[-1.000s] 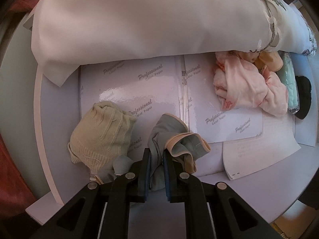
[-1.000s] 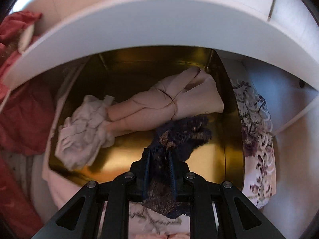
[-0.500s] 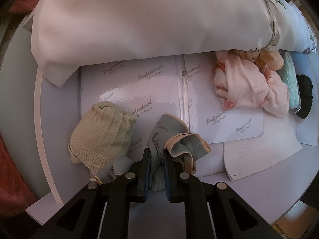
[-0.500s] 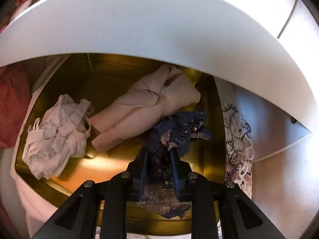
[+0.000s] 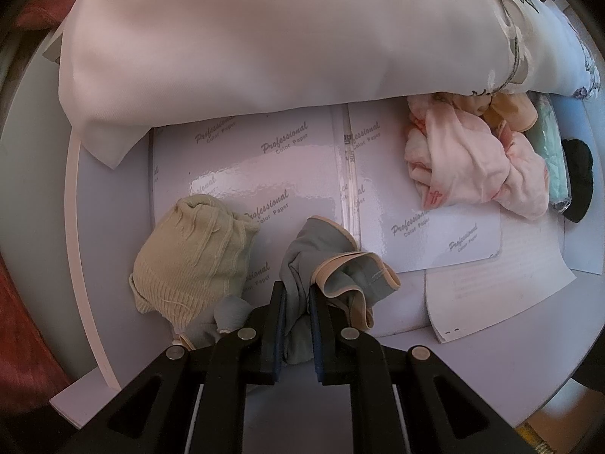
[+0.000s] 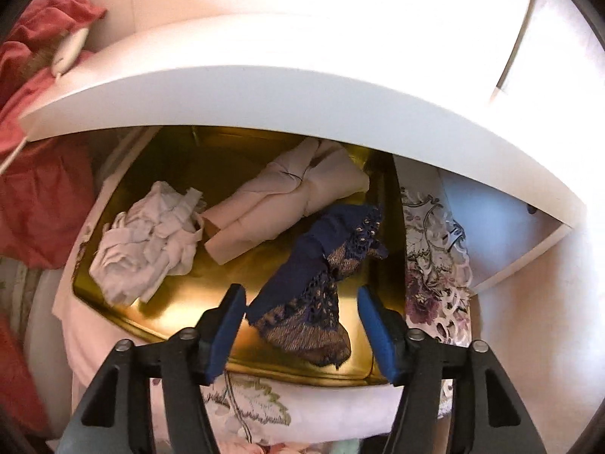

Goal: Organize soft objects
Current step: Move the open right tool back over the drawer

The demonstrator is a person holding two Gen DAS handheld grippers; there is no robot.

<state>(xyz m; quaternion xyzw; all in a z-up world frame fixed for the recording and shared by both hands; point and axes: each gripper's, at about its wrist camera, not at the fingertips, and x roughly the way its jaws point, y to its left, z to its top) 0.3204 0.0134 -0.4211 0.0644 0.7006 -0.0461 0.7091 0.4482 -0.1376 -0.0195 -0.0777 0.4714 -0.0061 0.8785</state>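
My left gripper is shut on a grey-green garment with beige trim, which lies bunched on white paper sheets. A pale green knit piece sits just left of it. In the right wrist view my right gripper hangs over a gold tray with its jaws opening. A navy lace garment lies in the tray between the blue pads, touching neither. A crumpled white garment and a folded beige one lie farther back in the tray.
A large white cloth covers the far side of the round table. Pink, mint and black garments are piled at its right. A white shelf edge overhangs the tray; red fabric lies left, floral lace right.
My right gripper's jaws have spread and let go of the navy lace garment, which now lies in the gold tray; the gripper has drawn back and up. The left gripper has not moved.
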